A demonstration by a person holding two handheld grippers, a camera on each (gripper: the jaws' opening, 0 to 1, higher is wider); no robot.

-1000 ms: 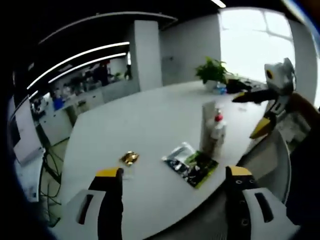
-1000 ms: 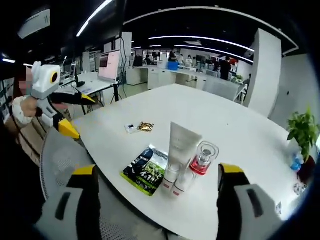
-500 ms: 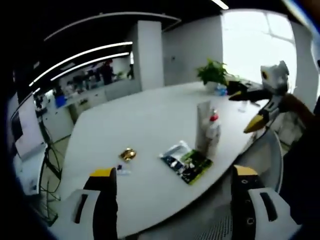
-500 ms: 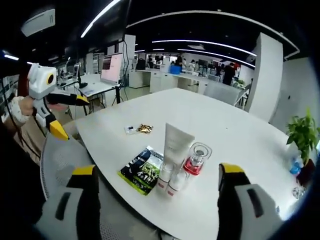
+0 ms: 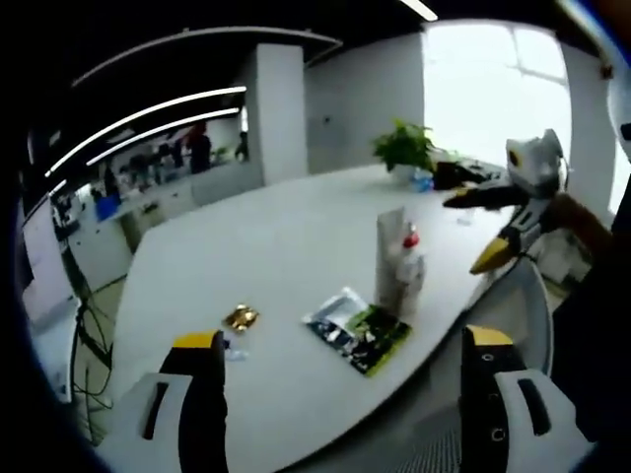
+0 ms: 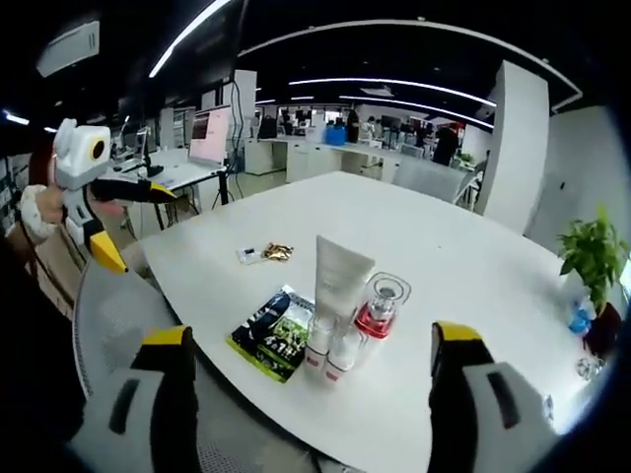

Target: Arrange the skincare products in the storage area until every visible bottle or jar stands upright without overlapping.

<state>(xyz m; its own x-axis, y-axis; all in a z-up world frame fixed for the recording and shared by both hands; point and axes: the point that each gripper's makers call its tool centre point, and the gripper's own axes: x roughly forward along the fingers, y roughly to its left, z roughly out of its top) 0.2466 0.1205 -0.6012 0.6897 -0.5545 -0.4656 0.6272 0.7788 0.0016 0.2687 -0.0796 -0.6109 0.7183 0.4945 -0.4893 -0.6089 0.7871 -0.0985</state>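
Skincare products [image 6: 343, 313] stand upright in a tight cluster near the table [image 6: 463, 256] edge, beside a green sachet [image 6: 268, 332]. Both tools, left [image 5: 340, 360] and right [image 6: 308, 353], jaws spread and empty, have drawn back over the last second; the arrangement looks finished.

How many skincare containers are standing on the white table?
4: a tall white tube, two small white bottles before it, a clear red-banded bottle beside. More may hide behind.
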